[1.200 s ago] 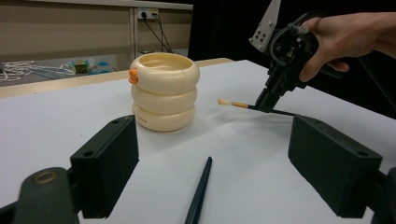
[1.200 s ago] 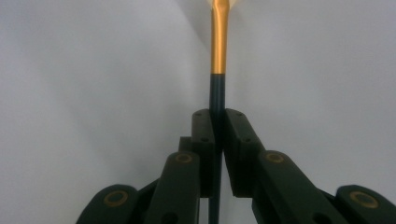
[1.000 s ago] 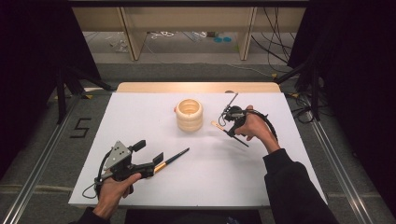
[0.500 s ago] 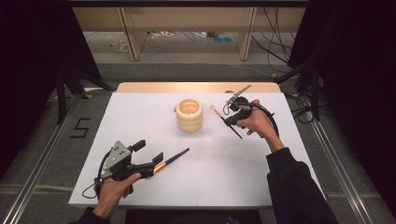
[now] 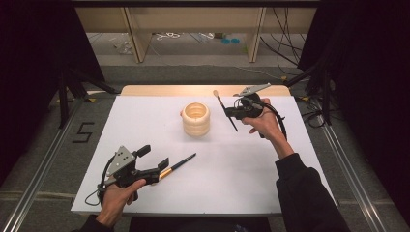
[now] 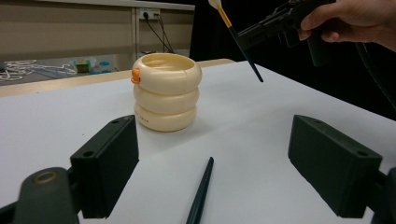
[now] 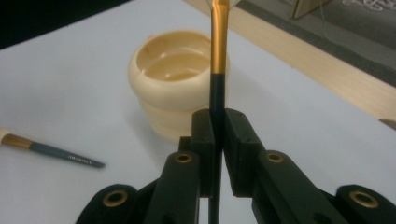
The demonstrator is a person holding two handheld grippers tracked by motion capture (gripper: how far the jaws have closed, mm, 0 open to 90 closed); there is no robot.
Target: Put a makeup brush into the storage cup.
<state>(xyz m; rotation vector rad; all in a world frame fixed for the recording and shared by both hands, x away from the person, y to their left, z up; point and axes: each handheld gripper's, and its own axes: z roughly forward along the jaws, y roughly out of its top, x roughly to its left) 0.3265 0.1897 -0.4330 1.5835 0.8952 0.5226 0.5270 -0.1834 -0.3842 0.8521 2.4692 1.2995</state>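
So the right gripper (image 5: 231, 112) is clamped tight on a thin dark-handled paintbrush with a gold ferrule (image 5: 225, 110), holding it up off the white tabletop (image 5: 251, 164), bristle end tilted up, just beside the cream ribbed ring-stacked plastic cup (image 5: 196, 119). The left gripper (image 5: 162, 166) sits low near the front edge with its jaws wide apart, nothing pinched. A second dark paintbrush with a gold ferrule (image 5: 180, 163) lies flat on the tabletop between those jaws.

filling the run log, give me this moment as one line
right gripper: shut on brush, raised beside cup | left gripper: open, second brush lying on table between jaws
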